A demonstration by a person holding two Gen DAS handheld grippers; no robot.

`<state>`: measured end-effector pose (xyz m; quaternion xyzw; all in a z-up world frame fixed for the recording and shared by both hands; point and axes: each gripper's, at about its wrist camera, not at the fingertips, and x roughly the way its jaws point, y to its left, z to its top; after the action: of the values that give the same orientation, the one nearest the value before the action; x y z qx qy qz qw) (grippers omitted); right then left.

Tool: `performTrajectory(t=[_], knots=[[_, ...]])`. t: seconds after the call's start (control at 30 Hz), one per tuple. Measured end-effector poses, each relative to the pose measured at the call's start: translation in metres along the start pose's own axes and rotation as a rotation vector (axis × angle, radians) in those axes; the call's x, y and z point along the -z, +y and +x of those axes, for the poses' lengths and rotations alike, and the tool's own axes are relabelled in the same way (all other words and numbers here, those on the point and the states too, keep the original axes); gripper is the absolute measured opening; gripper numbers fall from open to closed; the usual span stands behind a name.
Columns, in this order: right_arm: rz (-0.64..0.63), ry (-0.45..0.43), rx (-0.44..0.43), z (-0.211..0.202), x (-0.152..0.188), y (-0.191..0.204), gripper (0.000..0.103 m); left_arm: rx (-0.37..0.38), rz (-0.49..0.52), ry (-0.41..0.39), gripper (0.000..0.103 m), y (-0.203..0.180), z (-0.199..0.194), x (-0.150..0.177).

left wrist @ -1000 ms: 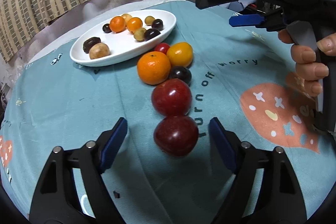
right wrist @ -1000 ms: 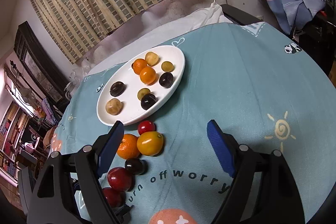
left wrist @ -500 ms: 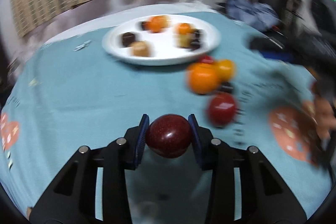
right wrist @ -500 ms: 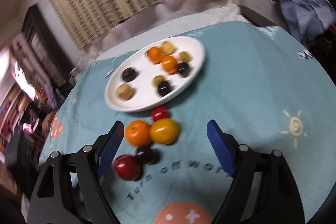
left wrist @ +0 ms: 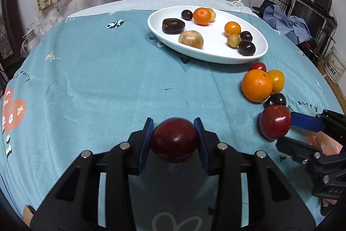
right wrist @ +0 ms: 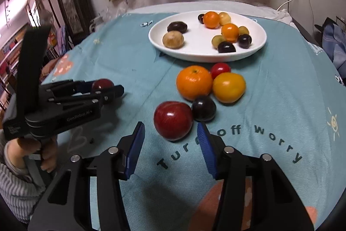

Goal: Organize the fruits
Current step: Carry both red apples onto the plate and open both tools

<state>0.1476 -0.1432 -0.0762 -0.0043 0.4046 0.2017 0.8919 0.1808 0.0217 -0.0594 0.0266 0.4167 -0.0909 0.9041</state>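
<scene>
Held plum: a dark red plum (left wrist: 174,140), glossy and finely speckled, is pinched between the blue pads of the left hand-held gripper (left wrist: 174,141), above the teal tablecloth (left wrist: 103,83) of the table.
Second plum: a brighter red plum (right wrist: 173,123) lies on the cloth just beyond the tips of the right hand-held gripper (right wrist: 170,144), whose jaws stand spread, not touching it.
Loose fruit: a small dark plum (right wrist: 203,108) touches the red plum; behind it sit an orange (right wrist: 194,82), a yellow-orange tomato (right wrist: 228,87) and a small red tomato (right wrist: 220,70), bunched together near the plate.
Plate: a white oval plate (right wrist: 194,55) holds two small oranges, several dark plums, a tan round fruit, a dark brown fruit and some yellowish small fruit, loosely scattered.
Change: a second ago the left jaws were spread around the dark plum as it lay on the cloth at the near end of the fruit row; now it is gripped and well left of the row. The right hand-held gripper has come down close to the red plum.
</scene>
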Motion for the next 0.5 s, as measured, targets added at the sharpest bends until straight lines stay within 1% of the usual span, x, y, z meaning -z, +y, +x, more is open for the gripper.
performTrajectory(t=[0.2,0.3,0.43,0.5], knots=[[-0.004,0.010,0.001,0.009,0.002,0.003,0.052,-0.009,0.028,0.011,0.039,-0.004,0.005,0.000],[0.014,0.027,0.004,0.019,-0.002,0.002,0.051,-0.011,0.033,0.011,0.039,-0.005,0.006,0.000],[0.054,0.021,-0.006,0.024,-0.008,-0.003,0.043,-0.010,0.035,0.017,0.040,-0.006,0.008,-0.001],[0.066,0.021,-0.016,0.026,-0.009,-0.006,0.042,-0.014,0.041,0.028,0.040,-0.007,0.010,0.000]])
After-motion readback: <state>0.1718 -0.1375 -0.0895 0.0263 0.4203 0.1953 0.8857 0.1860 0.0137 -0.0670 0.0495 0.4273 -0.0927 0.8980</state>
